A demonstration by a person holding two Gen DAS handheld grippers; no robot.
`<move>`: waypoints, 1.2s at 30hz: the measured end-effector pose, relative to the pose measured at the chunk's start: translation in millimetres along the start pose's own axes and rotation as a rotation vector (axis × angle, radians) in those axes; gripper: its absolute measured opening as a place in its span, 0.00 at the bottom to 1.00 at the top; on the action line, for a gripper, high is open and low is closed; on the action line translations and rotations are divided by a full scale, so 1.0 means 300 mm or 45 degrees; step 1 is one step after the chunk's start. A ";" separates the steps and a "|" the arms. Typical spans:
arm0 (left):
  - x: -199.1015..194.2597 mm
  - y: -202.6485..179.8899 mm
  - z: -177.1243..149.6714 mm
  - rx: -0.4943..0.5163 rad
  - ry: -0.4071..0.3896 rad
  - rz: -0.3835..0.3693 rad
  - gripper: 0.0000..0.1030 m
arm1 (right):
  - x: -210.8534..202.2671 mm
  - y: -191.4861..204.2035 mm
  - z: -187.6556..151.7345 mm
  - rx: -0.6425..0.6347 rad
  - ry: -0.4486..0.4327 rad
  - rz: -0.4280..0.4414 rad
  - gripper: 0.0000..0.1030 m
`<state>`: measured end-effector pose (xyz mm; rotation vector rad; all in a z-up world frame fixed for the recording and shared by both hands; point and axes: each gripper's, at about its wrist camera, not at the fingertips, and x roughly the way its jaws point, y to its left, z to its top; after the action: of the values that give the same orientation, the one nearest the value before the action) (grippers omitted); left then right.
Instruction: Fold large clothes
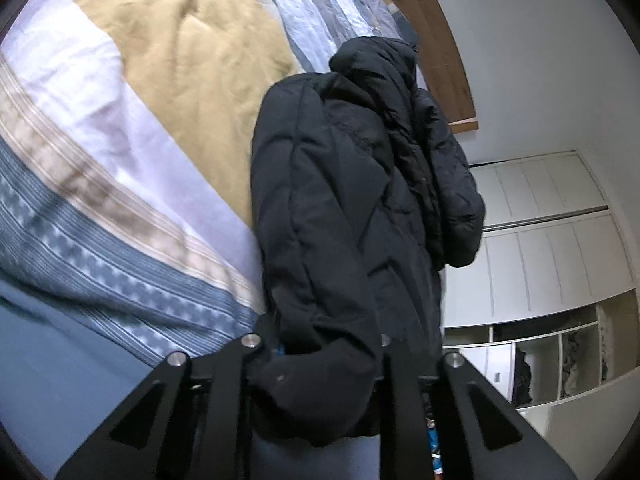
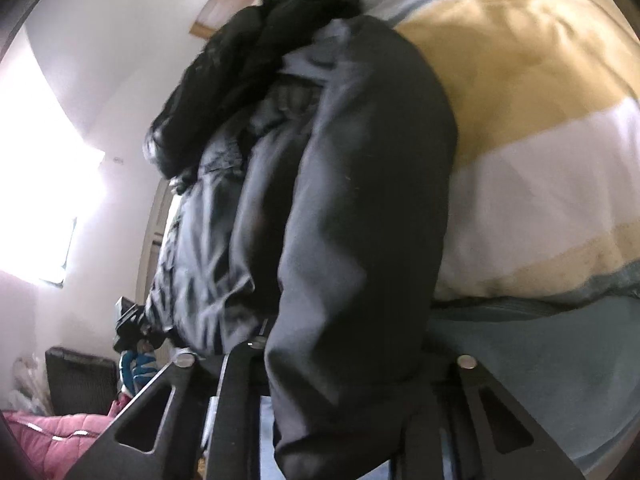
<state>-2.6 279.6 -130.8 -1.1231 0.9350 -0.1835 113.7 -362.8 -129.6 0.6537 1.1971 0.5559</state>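
The large black quilted puffer jacket [image 1: 340, 208] lies lengthwise on the bed, on a rumpled striped cotton bedspread [image 1: 132, 128] banded in mustard yellow, white, beige and patterned blue-grey. Its near hem end runs straight into both grippers. In the left wrist view, a rolled, padded bulge of the jacket's hem fills the space between the black metal fingers of the left gripper [image 1: 320, 376], whose jaws are drawn in tight and pinch the fabric. In the right wrist view the right gripper [image 2: 340, 380] is likewise clamped on a thick smooth fold of the same jacket, the cloth bulging out above and below its black fingers; the fingertips themselves are buried under fabric in both views. The jacket's outer shell is matte and stitched into soft puffy panels, with a shinier crinkled grey-blue lining [image 2: 208, 216] showing where the front falls open. At its far end a bunched hood or collar [image 1: 376, 64] heaps up near the curved brown wooden headboard [image 1: 436, 40]. Beyond the bed stand a white panelled wardrobe [image 1: 540, 216] with open cubbies below, plain white walls, and a bright, overexposed window [image 2: 48, 184]. Low in the right wrist view are a pink quilted garment [image 2: 44, 440], a dark box-like object [image 2: 80, 380], and something blue and white that is too blurred to identify.
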 end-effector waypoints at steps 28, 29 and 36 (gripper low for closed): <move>0.185 -0.660 0.955 -0.295 -0.433 -0.817 0.14 | -0.198 0.241 0.943 0.129 -0.707 0.769 0.15; 0.245 -0.694 1.042 -0.261 -0.456 -0.735 0.14 | -0.179 0.240 0.995 0.152 -0.729 0.740 0.15; 0.722 -0.682 1.423 -0.039 -0.465 -0.010 0.18 | 0.114 0.150 1.375 0.310 -0.753 0.235 0.16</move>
<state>502.7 357.3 -31.4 -1.1414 0.6097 0.0305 516.9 -375.7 -26.6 1.0582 0.6522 0.3321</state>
